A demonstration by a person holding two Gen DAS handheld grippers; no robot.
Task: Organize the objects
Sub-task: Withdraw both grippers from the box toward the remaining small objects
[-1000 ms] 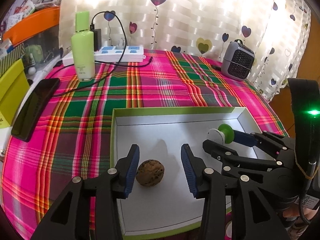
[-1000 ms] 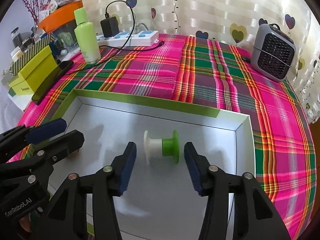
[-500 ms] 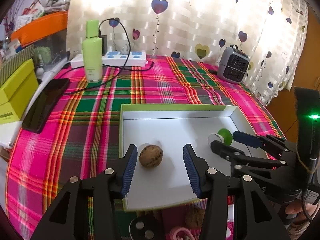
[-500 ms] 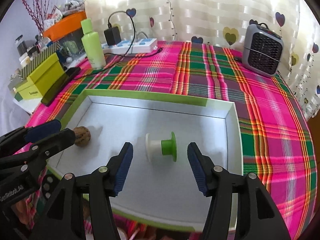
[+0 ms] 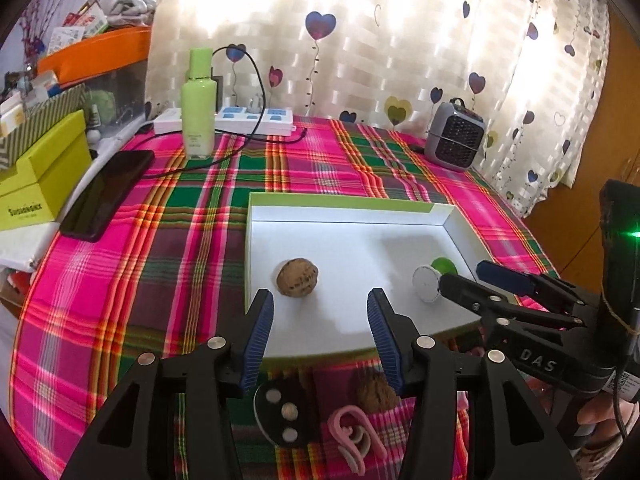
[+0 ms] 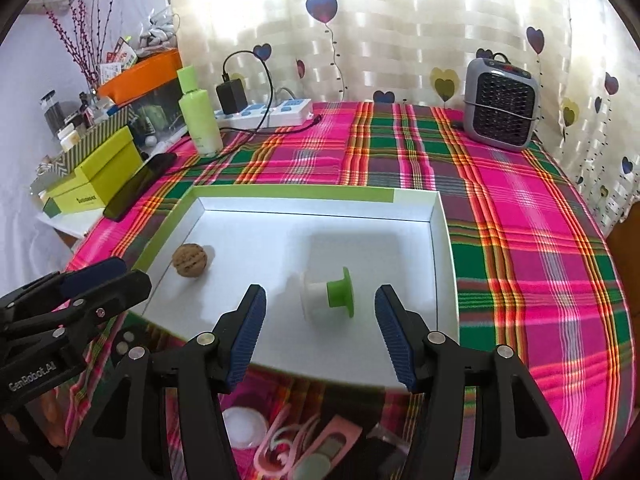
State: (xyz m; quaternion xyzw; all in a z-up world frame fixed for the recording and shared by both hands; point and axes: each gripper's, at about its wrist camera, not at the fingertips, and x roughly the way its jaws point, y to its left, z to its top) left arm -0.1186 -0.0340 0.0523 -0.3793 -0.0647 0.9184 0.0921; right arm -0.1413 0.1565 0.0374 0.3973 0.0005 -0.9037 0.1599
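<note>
Hovering near the white tray [image 5: 456, 222], both grippers, left gripper [image 5: 320, 328] and right gripper [image 6: 320, 334], gape empty; jaws just widened. Walnut [image 5: 298, 278] and spool [image 6: 328, 294] are placed; next, grab near-edge clutter.

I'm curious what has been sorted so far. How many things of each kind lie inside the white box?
Walnut: 1
Green and white spool: 1
Total in the white box: 2
</note>
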